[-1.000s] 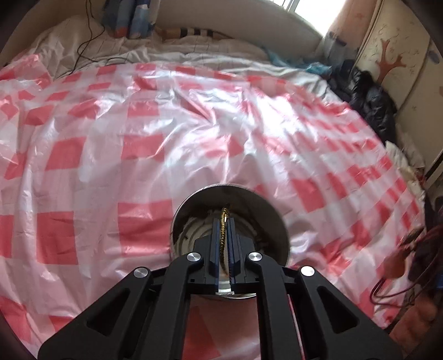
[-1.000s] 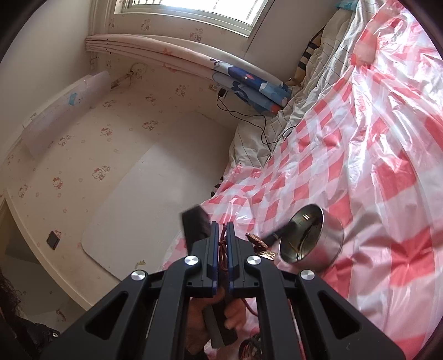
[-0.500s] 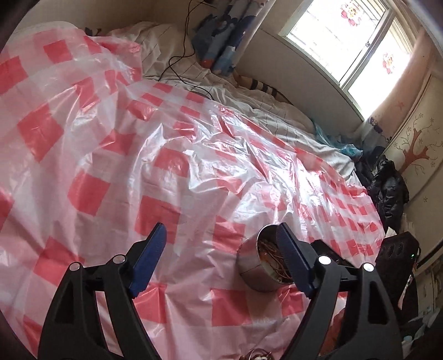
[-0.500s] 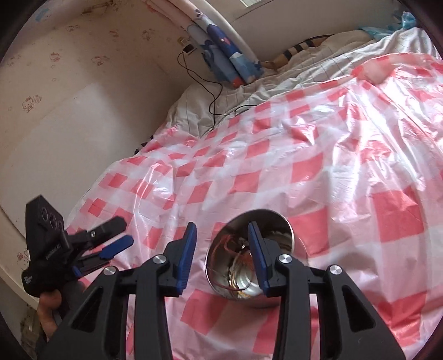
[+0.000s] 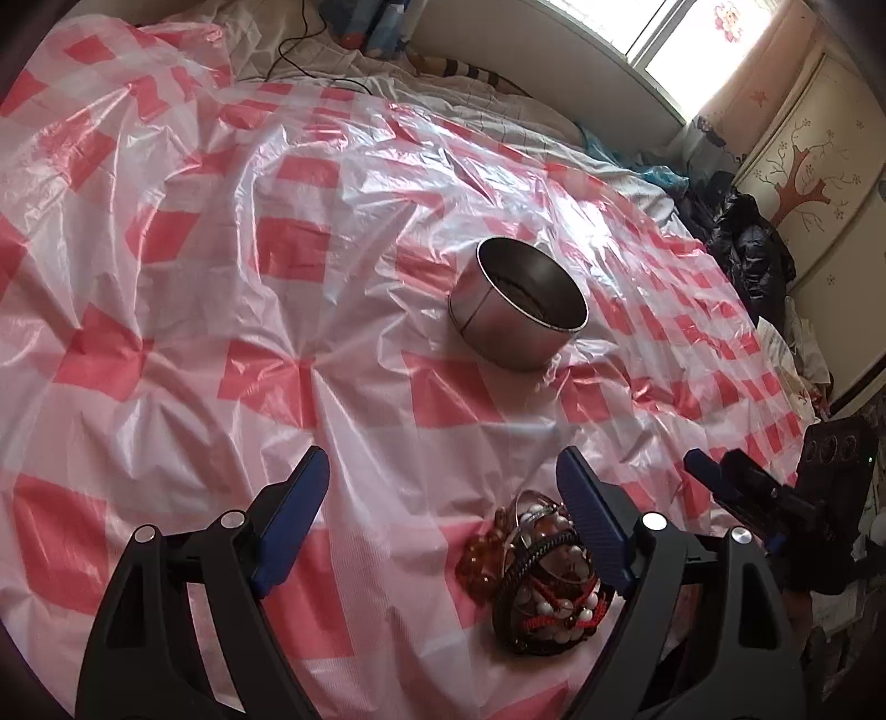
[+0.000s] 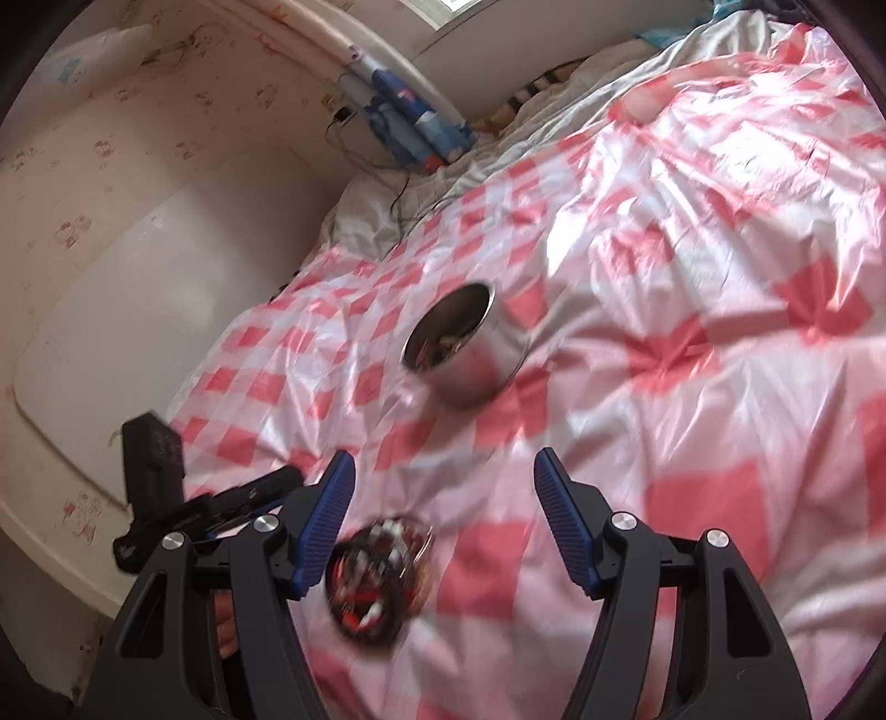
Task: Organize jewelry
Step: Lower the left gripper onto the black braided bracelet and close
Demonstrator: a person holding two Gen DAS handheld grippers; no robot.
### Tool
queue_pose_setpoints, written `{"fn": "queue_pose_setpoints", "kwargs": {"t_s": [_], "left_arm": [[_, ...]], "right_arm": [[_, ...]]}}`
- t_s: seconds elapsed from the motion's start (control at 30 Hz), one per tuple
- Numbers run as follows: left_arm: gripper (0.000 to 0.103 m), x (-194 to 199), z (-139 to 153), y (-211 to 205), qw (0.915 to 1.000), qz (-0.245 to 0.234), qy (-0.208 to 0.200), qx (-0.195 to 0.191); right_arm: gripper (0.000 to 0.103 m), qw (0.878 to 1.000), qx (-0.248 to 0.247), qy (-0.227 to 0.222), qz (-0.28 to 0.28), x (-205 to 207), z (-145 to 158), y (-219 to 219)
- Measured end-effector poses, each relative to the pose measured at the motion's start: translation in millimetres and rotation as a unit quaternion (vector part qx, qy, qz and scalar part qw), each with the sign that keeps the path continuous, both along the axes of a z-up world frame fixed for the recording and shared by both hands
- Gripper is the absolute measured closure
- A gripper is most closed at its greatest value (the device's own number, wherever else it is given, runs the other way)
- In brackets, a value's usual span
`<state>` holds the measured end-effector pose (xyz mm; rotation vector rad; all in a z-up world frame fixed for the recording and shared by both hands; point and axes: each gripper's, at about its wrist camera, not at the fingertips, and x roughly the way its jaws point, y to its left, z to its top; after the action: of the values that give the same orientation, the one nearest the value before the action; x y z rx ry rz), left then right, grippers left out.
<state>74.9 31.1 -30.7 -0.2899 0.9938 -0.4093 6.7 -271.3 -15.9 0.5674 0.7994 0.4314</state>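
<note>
A round metal tin (image 5: 520, 302) stands on the red-and-white checked plastic sheet (image 5: 221, 277); in the right wrist view the tin (image 6: 459, 346) holds some jewelry. A pile of bead bracelets (image 5: 540, 570) in white, amber, red and black lies on the sheet near me. My left gripper (image 5: 443, 493) is open and empty, with the pile just inside its right finger. My right gripper (image 6: 443, 493) is open and empty; the pile (image 6: 376, 576) lies by its left finger, blurred. Each gripper shows in the other's view, the right one (image 5: 736, 493) and the left one (image 6: 232, 504).
The sheet covers a bed. Bedding, a black cable (image 5: 310, 50) and a blue patterned cushion (image 6: 410, 122) lie at the far end under a window. Dark clothes (image 5: 742, 243) and a decorated wardrobe (image 5: 803, 183) stand to the right. A wall (image 6: 138, 221) borders the bed.
Both grippers were shut on jewelry over the tin a second ago. They opened, pulled back from the tin and now sit over the bracelet pile.
</note>
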Motion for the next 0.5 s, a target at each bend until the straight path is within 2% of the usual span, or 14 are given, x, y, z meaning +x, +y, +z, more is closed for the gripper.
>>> {"fn": "queue_pose_setpoints", "kwargs": {"t_s": [0.07,0.13,0.37,0.5], "left_arm": [[0.023,-1.7,-7.8,-1.8,0.9994,-0.011,0.02,-0.027],[0.023,-4.3,-12.0,-8.0,0.9987,-0.027,0.028,-0.032],[0.023,-36.8,-13.3,-19.6,0.9987,-0.042,-0.003,0.027],[0.023,-56.2,-7.4,-26.0,0.9941,-0.068,-0.048,0.069]], "right_arm": [[0.038,1.0,-0.016,-0.006,0.005,-6.9,1.1,9.3],[0.038,1.0,-0.012,-0.001,0.005,-8.4,-1.0,12.4],[0.038,1.0,0.015,0.016,-0.01,-9.1,-12.4,-0.2],[0.038,0.999,0.025,0.022,-0.007,-8.4,-15.0,-0.1]]}}
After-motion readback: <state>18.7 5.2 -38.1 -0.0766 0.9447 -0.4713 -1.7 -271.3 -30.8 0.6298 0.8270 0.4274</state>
